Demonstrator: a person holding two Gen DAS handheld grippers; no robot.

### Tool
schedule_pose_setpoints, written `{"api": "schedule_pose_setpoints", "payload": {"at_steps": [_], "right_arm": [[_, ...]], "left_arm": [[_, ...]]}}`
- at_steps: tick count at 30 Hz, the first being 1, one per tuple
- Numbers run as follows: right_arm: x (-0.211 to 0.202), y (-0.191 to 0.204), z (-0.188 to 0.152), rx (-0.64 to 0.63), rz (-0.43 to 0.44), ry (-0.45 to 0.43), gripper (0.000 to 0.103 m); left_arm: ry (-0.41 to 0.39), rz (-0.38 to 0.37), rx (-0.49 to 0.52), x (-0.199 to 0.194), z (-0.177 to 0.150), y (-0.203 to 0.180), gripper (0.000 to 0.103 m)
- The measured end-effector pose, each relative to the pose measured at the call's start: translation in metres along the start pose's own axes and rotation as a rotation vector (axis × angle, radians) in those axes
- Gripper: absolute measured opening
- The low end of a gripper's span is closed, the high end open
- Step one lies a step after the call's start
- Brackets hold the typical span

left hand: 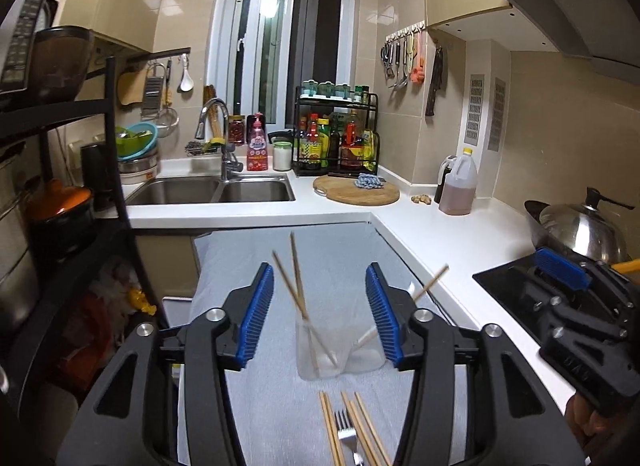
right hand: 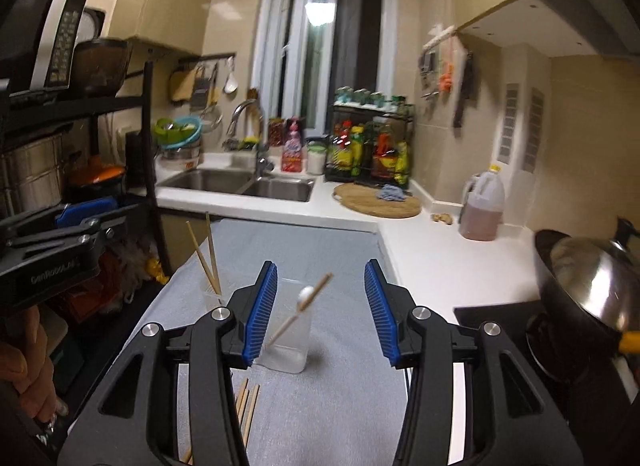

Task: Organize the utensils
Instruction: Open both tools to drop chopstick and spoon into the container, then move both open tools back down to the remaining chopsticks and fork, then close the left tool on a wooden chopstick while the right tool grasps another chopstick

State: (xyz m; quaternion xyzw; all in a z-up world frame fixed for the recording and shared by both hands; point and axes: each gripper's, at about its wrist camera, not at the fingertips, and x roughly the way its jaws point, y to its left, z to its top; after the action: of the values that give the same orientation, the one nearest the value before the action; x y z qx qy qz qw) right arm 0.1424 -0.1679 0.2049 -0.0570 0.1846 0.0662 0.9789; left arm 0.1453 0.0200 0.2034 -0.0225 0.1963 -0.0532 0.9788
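Two cups point(left hand: 320, 350) between open left gripper point(left hand: 320, 314) fingers, chopsticks point(left hand: 298, 282) inside

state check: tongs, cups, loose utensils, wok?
Left tongs: open, empty.
Right tongs: open, empty.
Left cup: upright, two chopsticks inside.
Right cup: upright, one utensil inside.
Fork: flat on mat.
Loose chopsticks: flat on mat.
Wok: lidded.
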Motion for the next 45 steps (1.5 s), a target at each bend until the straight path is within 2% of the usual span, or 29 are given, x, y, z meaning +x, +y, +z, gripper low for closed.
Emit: {"api": "schedule_pose_setpoints", "payload": {"at_steps": [5, 10, 15, 17, 19, 20, 21, 22, 24, 27, 32, 39, 45], "right_arm": [[-0.03, -0.012, -0.043, 0.069, -0.028, 0.002, 0.045], [-0.049, -0.008, -0.083, 0.059, -0.019, 0.021, 0.045], [-0.06, 0.001, -0.125, 0.086, -0.017, 0.04, 0.045], [-0.06, 0.005, -0.142, 0.102, -0.005, 0.06, 0.045], [-0.057, 0.012, -0.16, 0.109, 0.026, 0.091, 0.038], [-0.056, 0.015, -0.168, 0.11, 0.038, 0.104, 0.034], [-0.052, 0.018, -0.178, 0.118, 0.058, 0.131, 0.025], [-0.049, 0.02, -0.186, 0.128, 0.077, 0.153, 0.018], [-0.039, 0.028, -0.203, 0.135, 0.114, 0.206, 0.014], [-0.027, 0.041, -0.223, 0.13, 0.154, 0.271, 0.014], [-0.014, 0.057, -0.243, 0.108, 0.188, 0.332, 0.015], [-0.009, 0.059, -0.252, 0.092, 0.172, 0.362, 0.015], [-0.012, 0.059, -0.252, 0.099, 0.18, 0.347, 0.015]], "left_arm": [[0.025, 0.033, -0.014, -0.028, -0.049, -0.002, 0.053], [0.051, 0.05, -0.001, -0.045, -0.104, -0.005, 0.054], [0.077, 0.047, 0.012, -0.052, -0.158, -0.006, 0.054], [0.113, 0.046, 0.003, -0.05, -0.181, -0.004, 0.054], [0.138, 0.031, -0.015, -0.048, -0.195, -0.001, 0.047], [0.146, 0.029, -0.027, -0.048, -0.203, 0.002, 0.04], [0.163, 0.036, -0.046, -0.046, -0.211, 0.008, 0.033], [0.178, 0.037, -0.06, -0.045, -0.216, 0.012, 0.029], [0.206, 0.032, -0.097, -0.039, -0.223, 0.02, 0.027], [0.217, 0.031, -0.132, -0.033, -0.23, 0.026, 0.027], [0.26, -0.038, -0.125, -0.023, -0.243, 0.013, 0.027], [0.305, -0.049, -0.095, -0.014, -0.254, 0.0, 0.019], [0.312, -0.056, -0.069, -0.013, -0.257, -0.007, 0.018]]}}
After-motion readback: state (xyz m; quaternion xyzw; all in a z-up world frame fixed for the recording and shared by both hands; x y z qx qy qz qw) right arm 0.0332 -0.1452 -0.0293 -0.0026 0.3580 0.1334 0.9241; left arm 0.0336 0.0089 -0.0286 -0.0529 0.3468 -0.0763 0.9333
